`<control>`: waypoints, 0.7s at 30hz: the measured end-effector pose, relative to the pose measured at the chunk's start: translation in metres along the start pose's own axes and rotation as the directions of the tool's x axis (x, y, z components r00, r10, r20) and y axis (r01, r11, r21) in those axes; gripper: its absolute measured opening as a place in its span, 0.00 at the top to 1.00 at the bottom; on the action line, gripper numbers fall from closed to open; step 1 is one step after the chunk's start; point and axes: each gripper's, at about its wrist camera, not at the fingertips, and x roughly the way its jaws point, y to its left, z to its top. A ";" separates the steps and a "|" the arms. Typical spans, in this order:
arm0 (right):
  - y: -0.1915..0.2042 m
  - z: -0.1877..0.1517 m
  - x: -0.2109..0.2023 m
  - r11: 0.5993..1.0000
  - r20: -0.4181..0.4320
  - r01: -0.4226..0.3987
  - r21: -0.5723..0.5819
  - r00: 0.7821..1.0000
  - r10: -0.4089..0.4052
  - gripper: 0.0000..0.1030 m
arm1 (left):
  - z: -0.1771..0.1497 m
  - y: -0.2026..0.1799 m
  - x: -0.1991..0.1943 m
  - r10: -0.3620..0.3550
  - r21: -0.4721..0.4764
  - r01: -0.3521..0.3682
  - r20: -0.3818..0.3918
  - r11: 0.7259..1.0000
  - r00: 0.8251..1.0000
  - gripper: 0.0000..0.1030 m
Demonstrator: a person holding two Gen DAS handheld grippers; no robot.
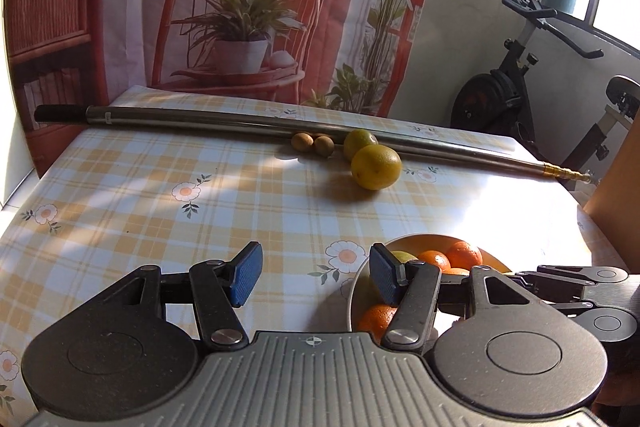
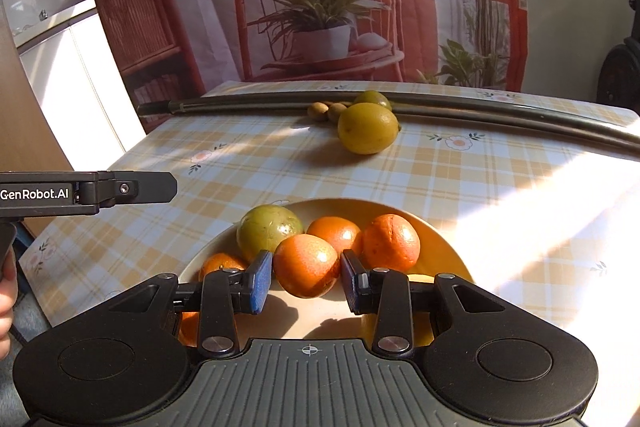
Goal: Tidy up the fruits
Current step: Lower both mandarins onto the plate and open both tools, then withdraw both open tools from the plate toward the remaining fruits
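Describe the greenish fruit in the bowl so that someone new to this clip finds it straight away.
Start at the shallow cream bowl on the yellow checked tablecloth, just ahead of the right tool. On its far left side sits the round green-yellow fruit, touching an orange. It is the only greenish fruit there; every neighbour is orange.
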 end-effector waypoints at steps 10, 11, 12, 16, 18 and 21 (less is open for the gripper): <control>0.004 0.001 0.006 0.995 0.001 0.066 -0.073 0.998 -0.066 0.68 | -0.006 -0.001 0.000 -0.016 -0.013 0.016 -0.007 1.000 1.000 0.40; 0.003 0.001 0.005 0.995 0.003 0.067 -0.070 0.998 -0.067 0.68 | -0.006 -0.001 0.001 -0.016 -0.014 0.016 -0.008 1.000 1.000 0.40; 0.003 0.000 0.004 0.995 0.008 0.070 -0.067 0.998 -0.070 0.68 | -0.006 0.000 0.001 -0.015 -0.017 0.014 -0.008 1.000 1.000 0.40; -0.003 -0.002 -0.005 0.997 0.043 0.072 -0.039 0.997 -0.070 0.68 | -0.007 -0.001 0.001 -0.011 -0.018 0.011 -0.009 1.000 1.000 0.40; -0.008 -0.003 -0.010 0.998 0.058 0.065 -0.012 0.996 -0.065 0.68 | -0.007 -0.001 0.002 -0.011 -0.020 0.011 -0.014 1.000 1.000 0.40; -0.016 -0.002 -0.016 0.997 0.071 0.076 0.018 0.994 -0.077 0.68 | -0.007 -0.001 0.002 -0.014 -0.021 0.014 -0.016 1.000 1.000 0.40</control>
